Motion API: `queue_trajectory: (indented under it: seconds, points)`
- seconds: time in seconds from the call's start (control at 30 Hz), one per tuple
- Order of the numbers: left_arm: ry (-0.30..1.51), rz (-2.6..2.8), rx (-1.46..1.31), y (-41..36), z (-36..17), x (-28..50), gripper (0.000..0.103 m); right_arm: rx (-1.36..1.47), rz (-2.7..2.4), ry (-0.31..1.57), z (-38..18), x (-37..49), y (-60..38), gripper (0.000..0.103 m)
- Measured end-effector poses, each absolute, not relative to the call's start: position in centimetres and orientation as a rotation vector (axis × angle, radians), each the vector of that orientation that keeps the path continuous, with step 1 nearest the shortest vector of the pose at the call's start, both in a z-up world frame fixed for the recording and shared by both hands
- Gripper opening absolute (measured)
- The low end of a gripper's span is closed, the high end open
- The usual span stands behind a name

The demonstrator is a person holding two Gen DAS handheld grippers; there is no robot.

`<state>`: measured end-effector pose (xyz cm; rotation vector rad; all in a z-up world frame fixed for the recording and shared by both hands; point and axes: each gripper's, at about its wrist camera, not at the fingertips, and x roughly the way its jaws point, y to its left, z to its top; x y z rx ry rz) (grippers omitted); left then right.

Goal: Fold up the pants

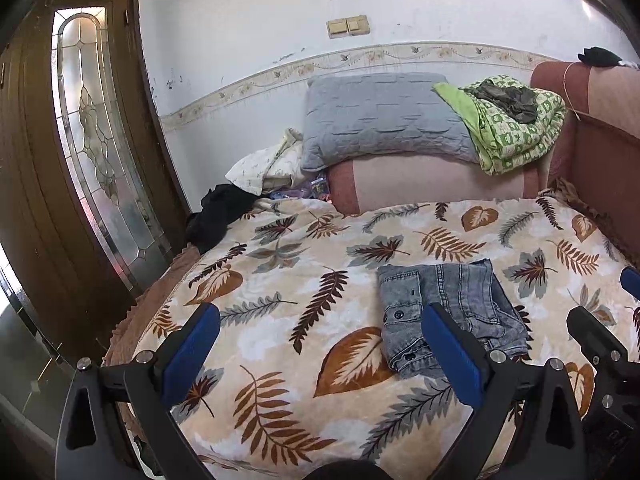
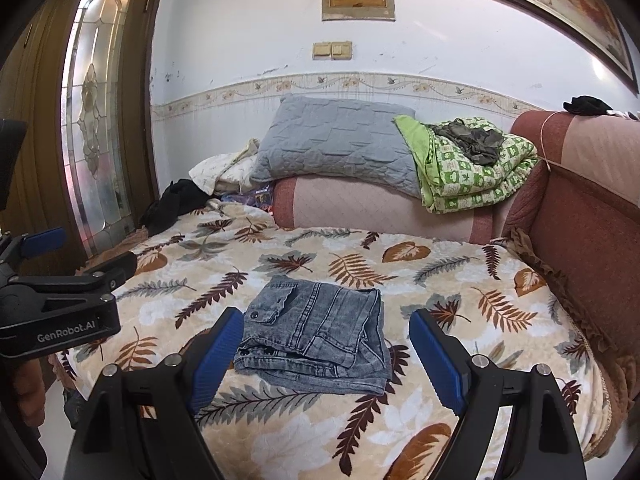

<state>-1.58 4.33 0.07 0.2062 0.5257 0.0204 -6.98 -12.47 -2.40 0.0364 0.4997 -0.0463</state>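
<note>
The grey denim pants (image 1: 448, 312) lie folded into a compact square bundle on the leaf-print blanket (image 1: 304, 320); they also show in the right wrist view (image 2: 316, 340). My left gripper (image 1: 320, 332) is open and empty, hovering to the left of the pants; its right pad overlaps them in view. My right gripper (image 2: 326, 340) is open and empty, held just in front of the pants, its blue pads either side of the bundle. The left gripper also shows at the left of the right wrist view (image 2: 60, 264).
A grey pillow (image 2: 332, 144) and a folded green quilt (image 2: 472, 168) rest on the pink sofa arm (image 2: 380, 208) behind. The sofa back (image 2: 580, 220) rises on the right. Black clothing (image 2: 172, 200) lies far left by the wooden door (image 1: 80, 140).
</note>
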Motion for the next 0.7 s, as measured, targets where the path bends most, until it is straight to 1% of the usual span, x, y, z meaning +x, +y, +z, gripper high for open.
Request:
queue_trajectory:
  seconds: [0.7]
  points:
    - [0.606, 0.040, 0.179, 6.5, -2.7, 2.5, 0.100, -0.005, -0.036, 0.545, -3.4, -2.1, -10.6, 0.087]
